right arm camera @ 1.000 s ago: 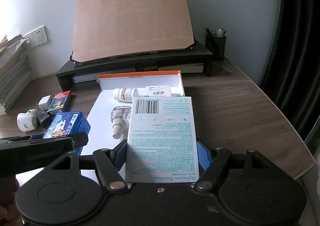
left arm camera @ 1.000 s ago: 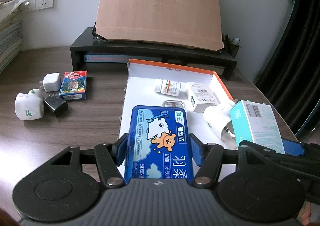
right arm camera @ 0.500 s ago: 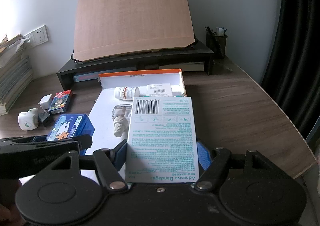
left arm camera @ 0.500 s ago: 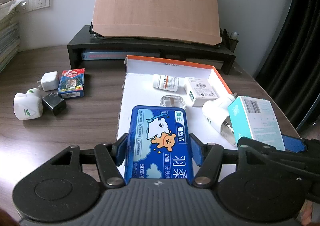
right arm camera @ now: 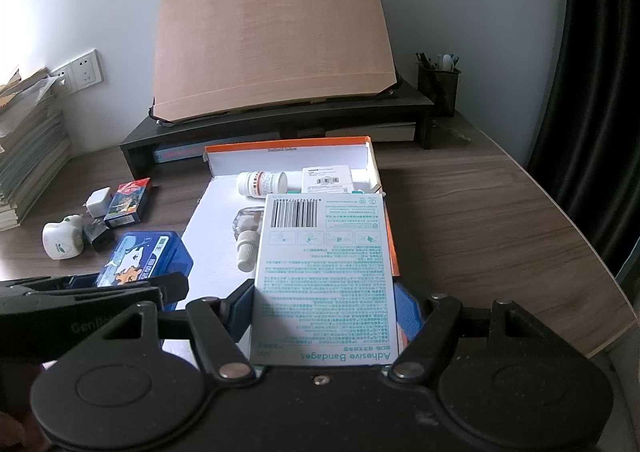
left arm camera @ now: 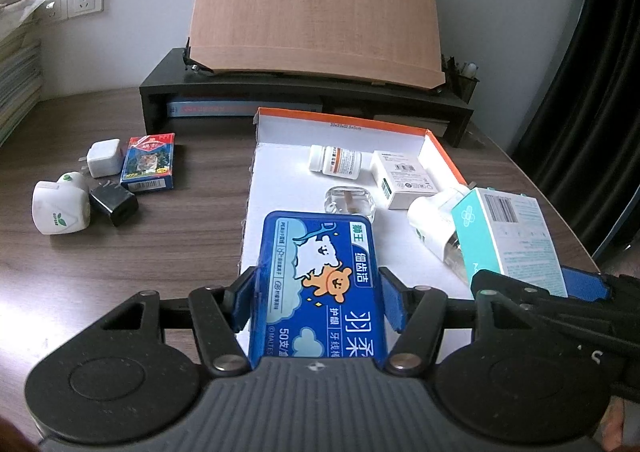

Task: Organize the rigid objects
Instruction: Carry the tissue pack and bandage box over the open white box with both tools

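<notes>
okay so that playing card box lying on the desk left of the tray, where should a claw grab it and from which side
Grip the playing card box across its two long side edges, coming down from above. It lies flat, so only the thin sides offer parallel faces. The white charger sits close on its left, and the black adapter near its front corner, so clearance there looks tight.

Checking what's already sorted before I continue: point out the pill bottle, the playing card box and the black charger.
pill bottle (left arm camera: 335,161), left wrist view, on its label.
playing card box (left arm camera: 149,161), left wrist view, on its top face.
black charger (left arm camera: 114,203), left wrist view, on its top.
</notes>
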